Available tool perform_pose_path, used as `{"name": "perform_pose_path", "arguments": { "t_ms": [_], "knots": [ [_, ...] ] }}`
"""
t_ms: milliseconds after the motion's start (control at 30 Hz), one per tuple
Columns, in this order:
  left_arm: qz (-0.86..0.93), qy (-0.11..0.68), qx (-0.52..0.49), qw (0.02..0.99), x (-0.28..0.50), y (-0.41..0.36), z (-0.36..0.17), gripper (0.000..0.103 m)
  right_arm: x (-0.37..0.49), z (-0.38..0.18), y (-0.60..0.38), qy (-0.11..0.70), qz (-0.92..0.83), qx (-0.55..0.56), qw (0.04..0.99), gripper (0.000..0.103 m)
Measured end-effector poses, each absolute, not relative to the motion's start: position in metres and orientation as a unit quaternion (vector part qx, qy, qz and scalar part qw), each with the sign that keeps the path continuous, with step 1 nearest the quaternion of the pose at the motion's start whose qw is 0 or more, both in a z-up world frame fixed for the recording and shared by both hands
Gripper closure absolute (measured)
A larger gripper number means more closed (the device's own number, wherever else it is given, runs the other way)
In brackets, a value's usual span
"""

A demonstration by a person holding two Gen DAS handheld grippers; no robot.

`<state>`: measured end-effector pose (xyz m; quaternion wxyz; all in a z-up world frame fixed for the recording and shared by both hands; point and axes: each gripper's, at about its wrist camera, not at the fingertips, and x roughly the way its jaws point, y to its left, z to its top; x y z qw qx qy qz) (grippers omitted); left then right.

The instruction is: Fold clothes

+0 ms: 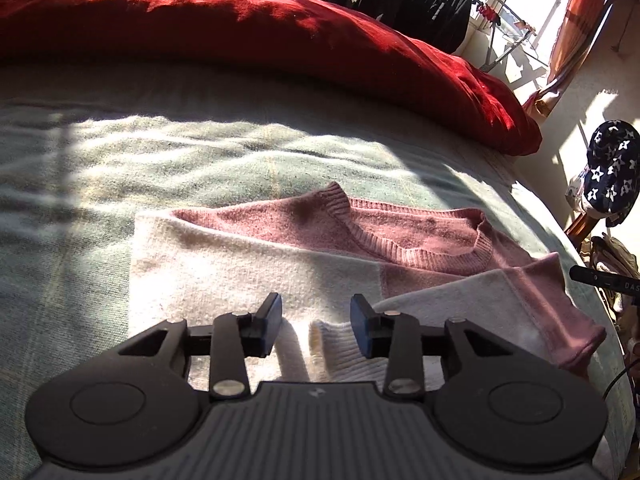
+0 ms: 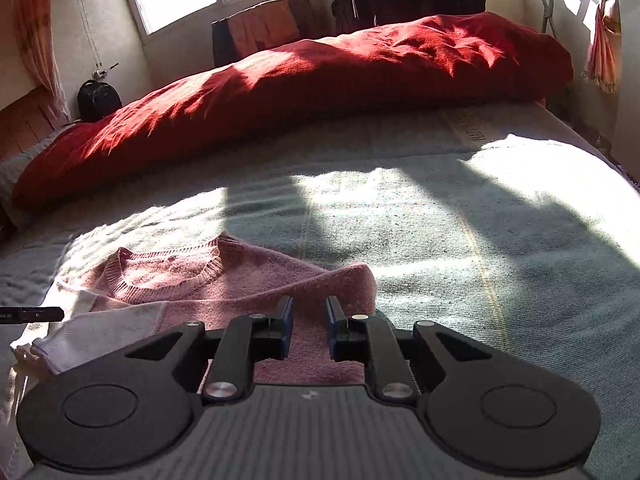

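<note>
Pink-and-cream knitted sweater (image 1: 320, 252) flat on pale green woven blanket (image 1: 80, 184), near the bed's near edge, neckline toward the far side where a bulky red duvet (image 1: 240, 32) lies heaped along the far edge. Already partly folded, by the look: straight cream fold edge on one side, one sleeve with ribbed cream cuff (image 1: 340, 344) laid across the body, rest of the shape roughly rectangular. Could equally be a fold in progress or a fold being finished off; not settled by these views.

Left gripper (image 1: 316, 324) low over the cream lower part, jaws apart by a wide gap, nothing between them. Right gripper (image 2: 309, 328) over the pink side (image 2: 320, 280), jaws parted more narrowly, also holding nothing; pink knit visible through the gap.

Risks, as judged:
- Loose thick knit; a pinch catching only the top layer would drag it off the layer beneath and skew the fold.
- Laid-over sleeve unsecured; lifting the hem unevenly between the two tongs would slide it off.
- Fuzzy blanket could grip the wool and bunch underneath.
- Hard sun and shadow bands may hide edges.
</note>
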<state>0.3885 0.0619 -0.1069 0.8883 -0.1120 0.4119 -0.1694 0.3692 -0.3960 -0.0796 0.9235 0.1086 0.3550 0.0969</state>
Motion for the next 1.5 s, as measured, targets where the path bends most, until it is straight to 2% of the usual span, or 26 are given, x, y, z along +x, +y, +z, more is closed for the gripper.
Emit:
{"name": "perform_pose_path", "arguments": {
  "t_ms": [33,67,167,200,233,300,800,900,1000,1133,1233,1267,1333,1500],
  "knots": [
    [-0.177,0.415,-0.102,0.887,0.388,0.058,-0.107,0.051,0.37,-0.079,-0.392,0.354,0.103,0.109,0.923,0.083],
    [-0.181,0.419,-0.088,0.886,0.387,0.053,-0.108,0.05,0.37,-0.08,-0.388,0.356,0.108,0.105,0.922,0.083],
    [-0.185,0.419,-0.035,0.888,0.379,0.036,-0.107,0.051,0.369,-0.081,-0.379,0.359,0.116,0.094,0.921,0.083],
    [-0.191,0.418,-0.024,0.888,0.376,0.032,-0.105,0.06,0.369,-0.081,-0.378,0.36,0.116,0.09,0.921,0.083],
    [-0.198,0.416,-0.016,0.887,0.374,0.03,-0.103,0.081,0.368,-0.081,-0.376,0.36,0.116,0.087,0.921,0.083],
    [-0.206,0.407,-0.005,0.89,0.371,0.026,-0.098,0.097,0.367,-0.08,-0.374,0.36,0.115,0.081,0.922,0.082],
    [-0.206,0.323,-0.023,0.923,0.395,0.024,-0.038,0.098,0.352,-0.084,-0.375,0.36,0.118,0.062,0.923,0.081],
    [-0.181,0.352,-0.018,0.918,0.403,0.029,-0.056,0.098,0.348,-0.085,-0.374,0.361,0.12,0.052,0.924,0.074],
    [-0.159,0.417,-0.023,0.894,0.41,0.037,-0.092,0.098,0.342,-0.084,-0.374,0.363,0.12,0.036,0.923,0.074],
    [-0.154,0.419,-0.053,0.893,0.402,0.048,-0.102,0.091,0.334,-0.088,-0.373,0.376,0.12,0.008,0.919,0.073],
    [-0.142,0.405,-0.046,0.902,0.396,0.049,-0.092,0.078,0.328,-0.096,-0.368,0.394,0.113,-0.039,0.911,0.073],
    [-0.14,0.398,-0.037,0.906,0.393,0.048,-0.087,0.075,0.328,-0.098,-0.367,0.397,0.11,-0.048,0.91,0.07],
    [-0.141,0.382,-0.022,0.913,0.387,0.043,-0.078,0.062,0.335,-0.096,-0.37,0.394,0.103,-0.038,0.912,0.062],
    [-0.181,0.362,-0.016,0.914,0.373,0.025,-0.067,0.047,0.354,-0.091,-0.378,0.387,0.086,-0.013,0.918,0.058]
  ]
}}
